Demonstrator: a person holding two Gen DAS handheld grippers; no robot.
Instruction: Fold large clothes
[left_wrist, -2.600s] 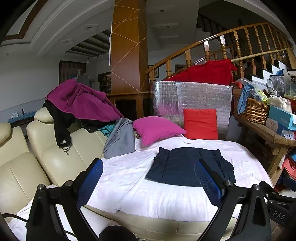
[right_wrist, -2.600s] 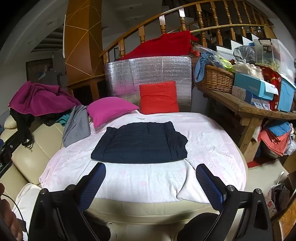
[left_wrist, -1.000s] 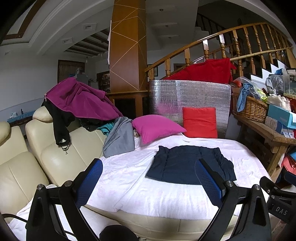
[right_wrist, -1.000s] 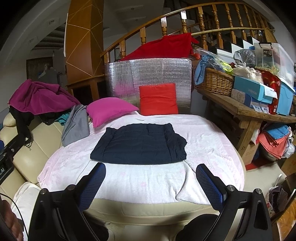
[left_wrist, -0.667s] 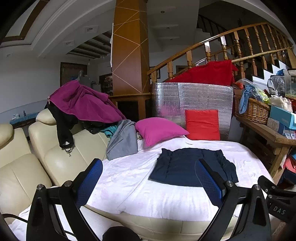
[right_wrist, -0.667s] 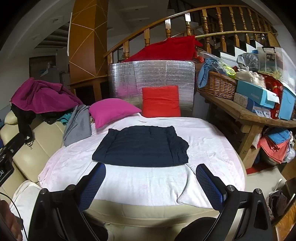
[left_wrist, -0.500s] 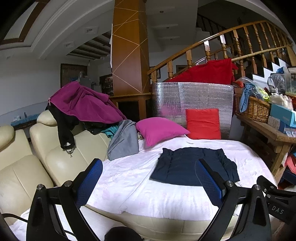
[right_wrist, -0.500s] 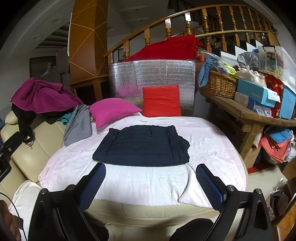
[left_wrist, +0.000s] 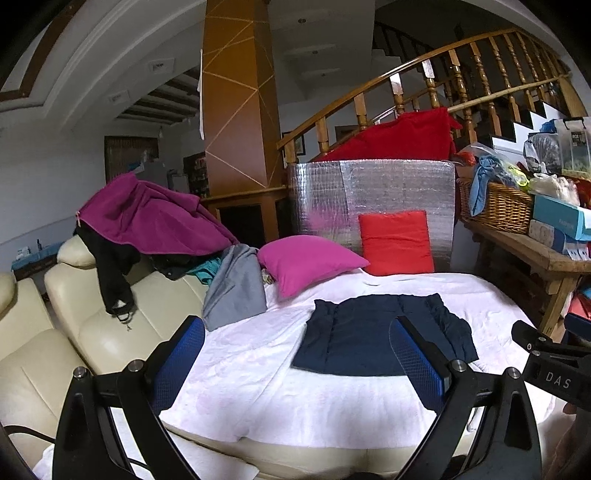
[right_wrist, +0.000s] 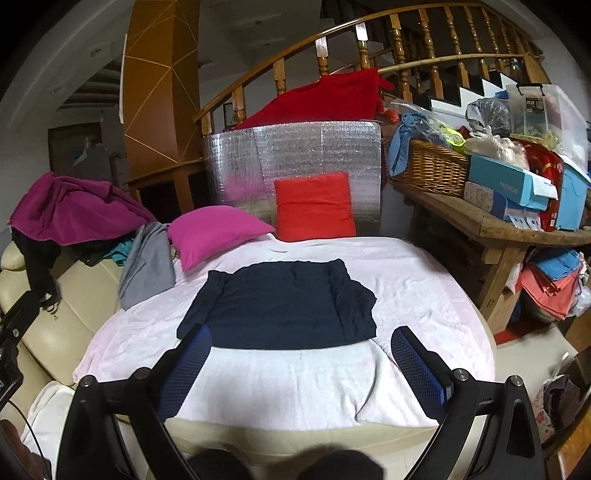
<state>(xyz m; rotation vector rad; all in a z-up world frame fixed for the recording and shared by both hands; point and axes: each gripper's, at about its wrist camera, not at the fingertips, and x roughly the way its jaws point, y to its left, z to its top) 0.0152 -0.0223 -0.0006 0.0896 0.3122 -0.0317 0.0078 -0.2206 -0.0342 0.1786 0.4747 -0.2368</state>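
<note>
One navy garment (right_wrist: 280, 306) on white blanket (right_wrist: 295, 373)

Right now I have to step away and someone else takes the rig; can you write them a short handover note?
Left gripper: open, empty, short of the bed.
Right gripper: open, empty, near the front edge of the navy garment.
The navy garment lies flat in a folded rectangle on the white blanket.
More clothes wait on the sofa: grey garment, magenta garment.
Left to do: finish or set aside the navy one, then fold the pile.
</note>
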